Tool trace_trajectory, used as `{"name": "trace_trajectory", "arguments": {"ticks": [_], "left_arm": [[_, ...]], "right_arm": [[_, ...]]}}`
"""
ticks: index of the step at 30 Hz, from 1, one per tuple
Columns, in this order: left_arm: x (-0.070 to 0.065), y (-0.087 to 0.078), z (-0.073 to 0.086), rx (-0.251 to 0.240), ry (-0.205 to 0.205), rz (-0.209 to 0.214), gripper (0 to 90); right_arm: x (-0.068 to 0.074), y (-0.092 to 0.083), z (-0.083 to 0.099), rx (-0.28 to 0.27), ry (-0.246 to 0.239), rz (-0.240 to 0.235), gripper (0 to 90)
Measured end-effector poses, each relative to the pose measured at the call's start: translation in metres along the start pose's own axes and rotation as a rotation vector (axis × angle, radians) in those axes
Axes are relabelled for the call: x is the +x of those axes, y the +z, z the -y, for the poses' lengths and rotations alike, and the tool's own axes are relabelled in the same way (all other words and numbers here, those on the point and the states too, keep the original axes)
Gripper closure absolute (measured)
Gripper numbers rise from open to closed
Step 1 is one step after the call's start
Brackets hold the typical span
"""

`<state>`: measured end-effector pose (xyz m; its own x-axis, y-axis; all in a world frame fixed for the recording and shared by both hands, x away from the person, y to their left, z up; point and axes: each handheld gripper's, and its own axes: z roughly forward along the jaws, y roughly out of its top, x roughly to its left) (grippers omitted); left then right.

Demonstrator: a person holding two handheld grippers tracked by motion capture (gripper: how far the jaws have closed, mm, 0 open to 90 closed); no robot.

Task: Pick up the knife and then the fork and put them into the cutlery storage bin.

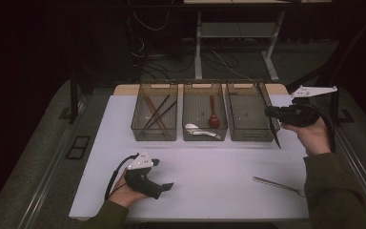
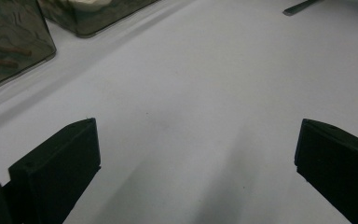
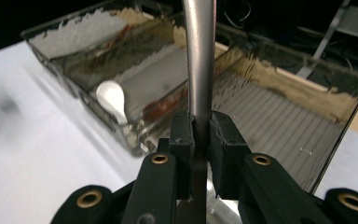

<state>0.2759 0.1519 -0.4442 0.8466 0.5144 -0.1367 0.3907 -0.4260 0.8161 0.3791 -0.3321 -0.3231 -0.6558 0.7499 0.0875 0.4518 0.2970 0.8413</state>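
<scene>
From the high view, the right gripper (image 1: 275, 114) is raised at the far right of the white desk (image 1: 219, 167), just beside the rightmost of three clear bins (image 1: 250, 112) that stand in a row along the far edge. Its fingers are clenched on a long, thin utensil (image 1: 271, 121), which from here is a dark sliver running from over the bin's right wall down past its near right corner. What the thing is made of cannot be told from above.

The right gripper view settles that: the two black fingers (image 3: 184, 140) press on either side of a smooth silvery metal handle (image 3: 200, 60) that rises straight up from between them, with the ribbed floor of the right bin (image 3: 279, 126) behind it. It also shows a white spoon (image 3: 112, 98) and something red in the middle bin.

The left gripper (image 1: 164, 186) rests low at the near left of the desk. In the left gripper view its fingers (image 2: 60, 163) stand wide apart, released, with bare desk between them, the corner of a bin (image 2: 14, 42) at the upper left and the tip of a metal piece at the top right.

The high view places that second metal utensil (image 1: 276, 183) flat on the desk at the near right, and shows brown and dark sticks (image 1: 155, 114) in the left bin.
</scene>
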Motion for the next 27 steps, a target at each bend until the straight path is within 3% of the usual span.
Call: {"name": "trace_trajectory", "arguments": {"ticks": [17, 22, 27], "left_arm": [[-0.001, 0.0, 0.0, 0.0, 0.003, 0.005, 0.0], [-0.001, 0.0, 0.0, 0.002, 0.004, 0.006, 0.0], [-0.001, 0.0, 0.0, -0.001, 0.005, 0.007, 0.0]], "right_arm": [[-0.02, 0.017, -0.047, -0.052, 0.054, 0.093, 80.2], [-0.029, 0.028, -0.053, -0.062, 0.076, 0.111, 80.1], [-0.036, 0.042, -0.052, -0.038, 0.099, 0.133, 80.1]]}}
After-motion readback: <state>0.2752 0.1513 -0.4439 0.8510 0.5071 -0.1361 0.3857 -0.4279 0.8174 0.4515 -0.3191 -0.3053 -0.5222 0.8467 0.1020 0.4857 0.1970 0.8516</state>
